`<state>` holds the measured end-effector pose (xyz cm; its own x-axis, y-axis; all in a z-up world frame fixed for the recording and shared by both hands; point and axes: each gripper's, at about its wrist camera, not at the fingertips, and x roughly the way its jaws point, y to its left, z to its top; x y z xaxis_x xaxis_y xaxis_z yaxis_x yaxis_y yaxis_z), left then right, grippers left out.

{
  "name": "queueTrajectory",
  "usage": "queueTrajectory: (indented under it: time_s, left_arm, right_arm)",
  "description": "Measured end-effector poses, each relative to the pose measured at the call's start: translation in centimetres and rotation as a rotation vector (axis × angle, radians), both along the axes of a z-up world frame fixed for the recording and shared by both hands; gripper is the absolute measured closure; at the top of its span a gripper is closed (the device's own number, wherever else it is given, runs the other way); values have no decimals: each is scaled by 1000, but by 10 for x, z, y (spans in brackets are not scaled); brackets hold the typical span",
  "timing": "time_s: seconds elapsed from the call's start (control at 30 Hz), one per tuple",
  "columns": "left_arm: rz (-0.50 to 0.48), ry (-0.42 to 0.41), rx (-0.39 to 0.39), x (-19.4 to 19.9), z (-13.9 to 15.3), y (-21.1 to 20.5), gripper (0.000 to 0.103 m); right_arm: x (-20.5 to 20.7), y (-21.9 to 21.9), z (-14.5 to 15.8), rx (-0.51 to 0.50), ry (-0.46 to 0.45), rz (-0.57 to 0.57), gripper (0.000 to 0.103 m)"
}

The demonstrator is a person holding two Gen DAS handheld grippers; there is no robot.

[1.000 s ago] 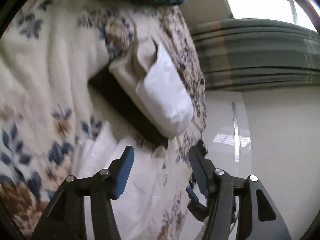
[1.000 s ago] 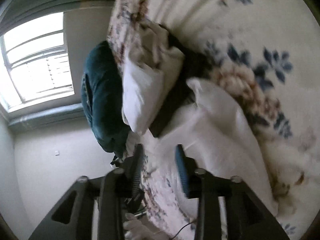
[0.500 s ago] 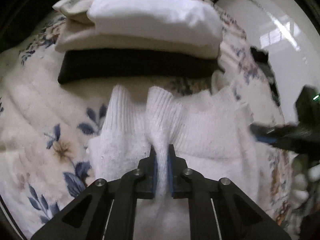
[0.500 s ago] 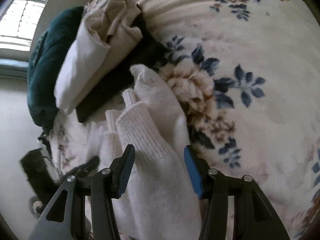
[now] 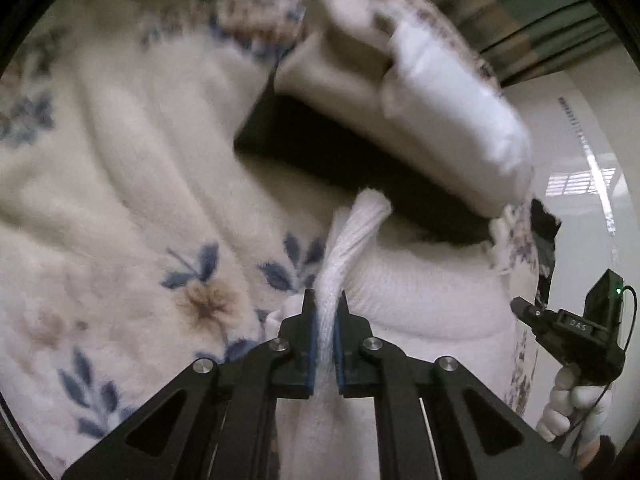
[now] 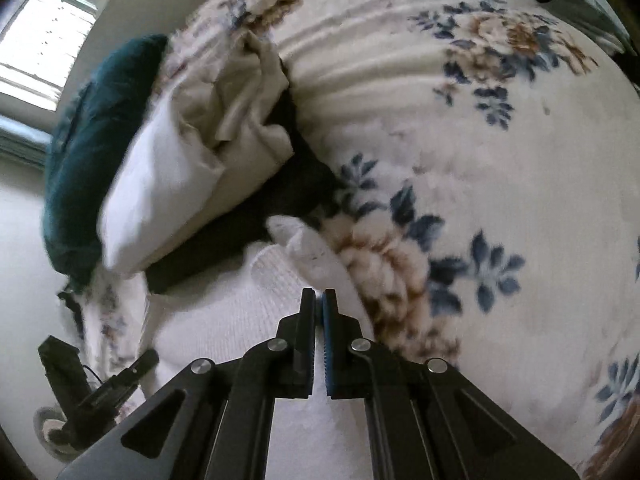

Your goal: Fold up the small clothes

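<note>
A white knit garment [image 5: 420, 296] lies on the floral blanket [image 5: 120, 200], just in front of a stack of folded clothes. My left gripper [image 5: 325, 312] is shut on a raised ribbed fold of it, which stands up between the blue pads. My right gripper [image 6: 319, 308] points down at the same garment [image 6: 224, 320] near its cuff [image 6: 304, 248]. Its jaws are closing to a thin slit, and white cloth shows in that slit. Each gripper appears in the other's view, the right one [image 5: 520, 308] in a white-gloved hand [image 5: 572, 404] and the left one [image 6: 144, 360] at the lower left.
The stack [image 6: 168, 184] has a white piece and a cream piece on a black one [image 5: 340, 156]. A teal cushion [image 6: 80, 168] lies behind it near a window [image 6: 48, 40]. The blanket ends at the right above a pale glossy floor [image 5: 580, 152], with striped curtains [image 5: 540, 20] beyond.
My left gripper came down and shut on a fold of the knit garment, and still holds it. My right gripper's jaws, open around the sleeve half a second ago, have come together. Both views rolled.
</note>
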<state>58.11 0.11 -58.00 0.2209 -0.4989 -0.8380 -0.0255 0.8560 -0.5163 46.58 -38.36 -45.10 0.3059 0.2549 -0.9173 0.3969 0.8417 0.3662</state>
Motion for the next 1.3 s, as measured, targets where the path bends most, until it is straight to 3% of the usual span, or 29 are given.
queueTrajectory:
  time_s: [0.1, 0.13, 0.17, 0.2, 0.23, 0.27, 0.33, 0.37, 0.4, 0.43, 0.47, 0.6, 0.67, 0.77, 0.83, 0.9, 0.97, 1.0, 1.03, 1.07, 1.1, 1.13, 1.17, 1.3]
  left_arm:
    - [22, 72, -64, 4, -5, 4, 87]
    - [27, 62, -77, 5, 0, 5, 74]
    - [26, 39, -78, 5, 6, 6, 62]
    - [19, 3, -69, 6, 12, 5, 56]
    - [12, -15, -58, 10, 13, 3, 52]
    - [2, -15, -43, 15, 12, -1, 52]
    - [-45, 0, -25, 27, 5, -13, 55]
    - [-79, -3, -10, 31, 3, -22, 66]
    - [-126, -25, 20, 33, 4, -33, 86]
    - [-143, -29, 35, 36, 5, -39, 97]
    - [-145, -43, 40, 36, 9, -42, 97]
    - [-36, -79, -5, 42, 27, -10, 97]
    - [2, -63, -13, 48, 20, 5, 97]
    - [-5, 11, 18, 55, -12, 18, 100]
    - [-20, 58, -3, 52, -31, 20, 99]
    - [-36, 49, -6, 49, -28, 17, 99]
    - [-26, 52, -60, 47, -19, 18, 97]
    - [-21, 55, -102, 46, -13, 20, 97]
    - [-23, 52, -151, 44, -6, 22, 94]
    - [-23, 43, -176, 40, 1, 24, 87]
    - [-24, 36, -193, 35, 6, 28, 82]
    - [-28, 32, -220, 29, 11, 30, 70]
    - [-26, 36, -236, 21, 14, 33, 56]
    - [-23, 84, -251, -13, 9, 31, 53]
  right_arm:
    - [16, 3, -22, 30, 117, 70, 98]
    - [17, 0, -25, 72, 138, 71, 96]
    - [17, -2, -24, 103, 131, 71, 89]
    - [17, -3, -19, 114, 106, 83, 82]
    - [19, -2, -16, 110, 89, 95, 60]
    - [21, -1, -15, 107, 79, 105, 47]
    - [31, 5, -25, 98, 109, 140, 46]
    - [36, 10, -32, 89, 143, 164, 47]
    - [40, 15, -35, 72, 158, 186, 52]
    - [41, 20, -32, 37, 146, 196, 84]
    - [43, 25, -26, 3, 126, 209, 97]
    - [48, 33, 8, -39, 27, 213, 98]
    - [57, 37, 13, -80, 6, 229, 98]
    - [78, 40, -6, -134, 73, 244, 99]
    - [88, 40, -26, -163, 137, 255, 99]
    - [92, 40, -36, -156, 169, 268, 99]
    - [92, 40, -35, -103, 171, 279, 97]
    - [90, 39, -33, -49, 168, 292, 92]
    - [84, 37, -27, -21, 168, 301, 81]
    - [78, 33, -22, -8, 156, 297, 66]
    - [69, 28, -15, 7, 140, 288, 59]
    - [56, 22, -9, 11, 134, 277, 52]
    - [44, 17, -7, 21, 137, 269, 51]
    - [5, 12, -19, 156, 178, 241, 51]
